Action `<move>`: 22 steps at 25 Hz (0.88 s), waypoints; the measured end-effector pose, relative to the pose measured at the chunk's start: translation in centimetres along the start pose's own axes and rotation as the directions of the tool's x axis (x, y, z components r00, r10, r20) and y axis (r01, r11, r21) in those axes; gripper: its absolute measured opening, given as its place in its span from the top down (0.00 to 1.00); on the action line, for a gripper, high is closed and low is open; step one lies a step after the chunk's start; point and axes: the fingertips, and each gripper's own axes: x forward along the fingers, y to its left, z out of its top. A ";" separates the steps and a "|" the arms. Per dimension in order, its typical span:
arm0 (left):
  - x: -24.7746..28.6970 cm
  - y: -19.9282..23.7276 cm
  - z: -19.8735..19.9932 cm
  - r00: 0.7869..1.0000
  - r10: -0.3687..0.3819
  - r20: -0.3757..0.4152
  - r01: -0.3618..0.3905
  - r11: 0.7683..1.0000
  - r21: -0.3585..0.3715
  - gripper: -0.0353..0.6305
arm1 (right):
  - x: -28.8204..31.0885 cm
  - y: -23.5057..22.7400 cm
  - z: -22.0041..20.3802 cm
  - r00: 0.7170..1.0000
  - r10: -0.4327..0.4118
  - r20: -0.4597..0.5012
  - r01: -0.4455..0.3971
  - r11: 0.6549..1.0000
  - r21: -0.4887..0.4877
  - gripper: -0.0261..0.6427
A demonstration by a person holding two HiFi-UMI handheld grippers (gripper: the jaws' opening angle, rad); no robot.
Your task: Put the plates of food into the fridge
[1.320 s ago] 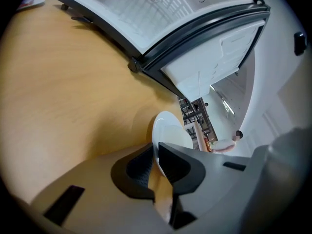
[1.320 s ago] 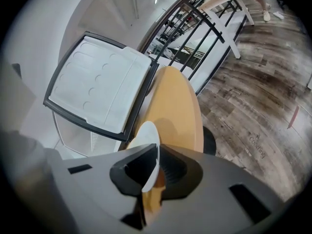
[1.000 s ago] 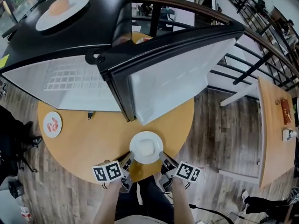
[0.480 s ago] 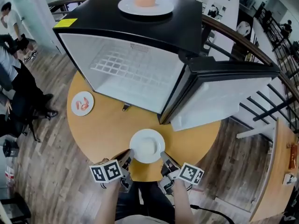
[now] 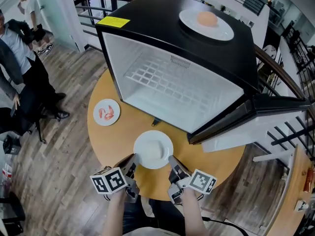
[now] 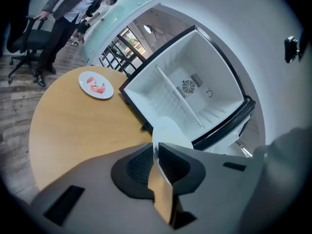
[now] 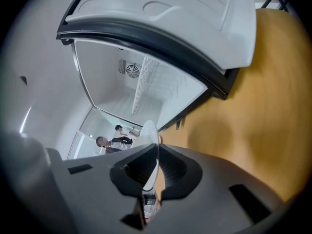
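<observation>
Transport is the step in hand. A round white plate (image 5: pixel 142 142) carrying a pale mound of food sits between the two grippers, over the near part of the round wooden table (image 5: pixel 103 141). The left gripper (image 5: pixel 133 160) pinches the plate's left rim, jaws closed on the thin edge, and the right gripper (image 5: pixel 172 161) clamps the opposite rim the same way.

Directly ahead of both grippers stands a compact black fridge (image 5: pixel 157 9), its door (image 5: pixel 266 117) swung wide off to the right of the right gripper. Inside, a white wire shelf (image 5: pixel 167 80) crosses the white cavity, and nothing can be seen on it.

Two more servings wait. A small white plate with red pieces (image 5: pixel 107 104) lies on the table ahead and to the left of the left gripper. A white plate bearing a round orange item (image 5: pixel 189 19) rests on the fridge top, far ahead.

The next move, as I judge it, is a level push forward through the opening. Both grippers should advance together so the plate neither tilts nor twists. The right one must pass inside the door's edge before the plate is set down and both rims released.
</observation>
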 end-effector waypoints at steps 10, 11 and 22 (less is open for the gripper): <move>2.6 1.5 12.0 0.987 -0.088 -0.133 0.098 0.993 0.072 0.89 | 9.1 5.6 3.3 0.989 0.018 0.145 -0.022 0.999 0.030 0.92; 2.7 1.7 13.0 0.985 -0.097 -0.140 0.108 0.991 0.080 0.89 | 9.8 6.1 3.5 0.987 0.016 0.158 -0.020 1.000 0.024 0.92; 4.0 -2.9 21.0 0.941 -0.263 -0.214 0.281 0.958 0.056 0.89 | 11.5 11.5 8.9 0.953 -0.087 0.289 0.082 0.996 0.031 0.92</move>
